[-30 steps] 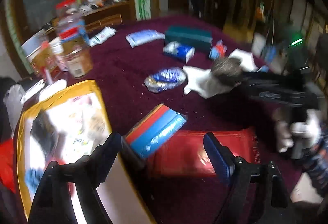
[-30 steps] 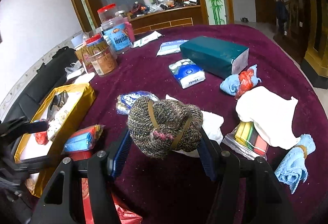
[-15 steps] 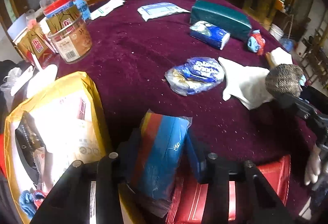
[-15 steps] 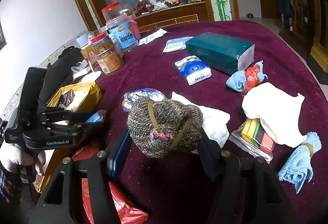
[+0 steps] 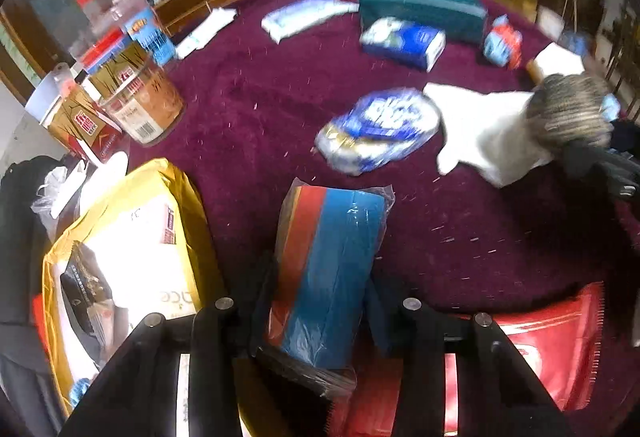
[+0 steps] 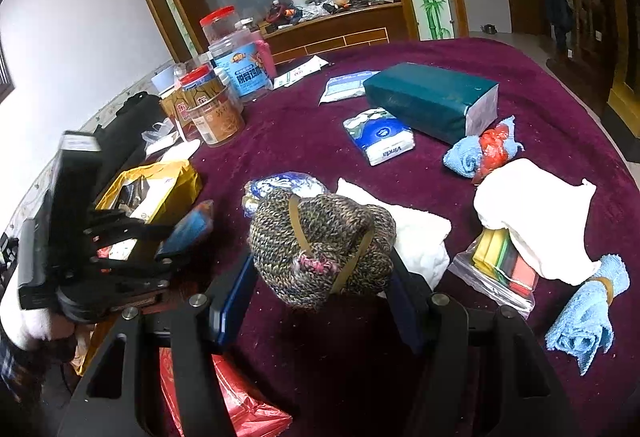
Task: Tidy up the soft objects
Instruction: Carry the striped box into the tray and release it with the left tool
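Observation:
A plastic-wrapped pack of blue and red cloths lies at the near edge of the maroon table, partly over a red bag. My left gripper is shut on the pack's near end, with both pads pressing its sides. In the right wrist view the same pack sticks out of the left gripper beside an open yellow bag. My right gripper is shut on a brown knitted bundle bound with rubber bands, held just above the table.
Jars and tins crowd the far left. Tissue packs, a green box, white cloths, rolled blue towels and a zip bag of coloured cloths are scattered across the table. A snack packet lies mid-table.
The left gripper came down over the blue and red pack and shut on it. The right gripper stayed put with the knitted bundle.

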`<action>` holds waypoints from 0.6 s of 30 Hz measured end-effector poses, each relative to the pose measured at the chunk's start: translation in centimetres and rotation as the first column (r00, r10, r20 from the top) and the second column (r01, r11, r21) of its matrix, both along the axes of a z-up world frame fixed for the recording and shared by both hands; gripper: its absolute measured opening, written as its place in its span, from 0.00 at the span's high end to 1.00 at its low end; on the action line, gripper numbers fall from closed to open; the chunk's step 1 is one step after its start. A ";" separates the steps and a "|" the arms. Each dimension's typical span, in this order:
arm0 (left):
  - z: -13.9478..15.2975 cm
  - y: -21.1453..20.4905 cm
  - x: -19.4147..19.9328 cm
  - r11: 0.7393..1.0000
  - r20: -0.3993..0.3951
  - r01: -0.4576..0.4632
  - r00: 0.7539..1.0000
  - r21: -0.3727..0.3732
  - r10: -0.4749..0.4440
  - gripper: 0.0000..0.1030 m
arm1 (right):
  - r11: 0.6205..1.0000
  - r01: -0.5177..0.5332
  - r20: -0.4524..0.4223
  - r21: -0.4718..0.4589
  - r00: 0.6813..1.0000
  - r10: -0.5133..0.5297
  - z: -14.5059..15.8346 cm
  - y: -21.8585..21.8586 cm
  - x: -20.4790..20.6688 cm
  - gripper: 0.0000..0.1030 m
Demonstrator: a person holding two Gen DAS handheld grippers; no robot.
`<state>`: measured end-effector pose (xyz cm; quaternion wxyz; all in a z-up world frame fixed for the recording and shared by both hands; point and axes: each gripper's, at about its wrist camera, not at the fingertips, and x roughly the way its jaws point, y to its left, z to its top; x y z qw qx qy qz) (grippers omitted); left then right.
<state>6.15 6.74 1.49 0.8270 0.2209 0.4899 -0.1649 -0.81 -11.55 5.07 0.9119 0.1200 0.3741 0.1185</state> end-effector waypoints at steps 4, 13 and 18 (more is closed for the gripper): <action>1.8 1.1 -1.5 0.992 0.045 -0.014 0.999 -0.124 0.020 0.58 | 1.000 0.005 0.005 -0.002 1.000 -0.005 0.0 0.0 -0.1 0.41; 8.0 10.5 -4.9 0.926 0.066 -0.149 0.981 -0.347 0.183 0.58 | 0.999 0.006 -0.003 -0.042 1.000 -0.007 -0.2 0.6 -0.2 0.41; 7.7 18.0 -3.5 0.896 0.059 -0.323 0.933 -0.304 0.356 0.58 | 0.998 -0.002 -0.001 -0.065 1.000 0.002 0.0 1.7 -0.3 0.41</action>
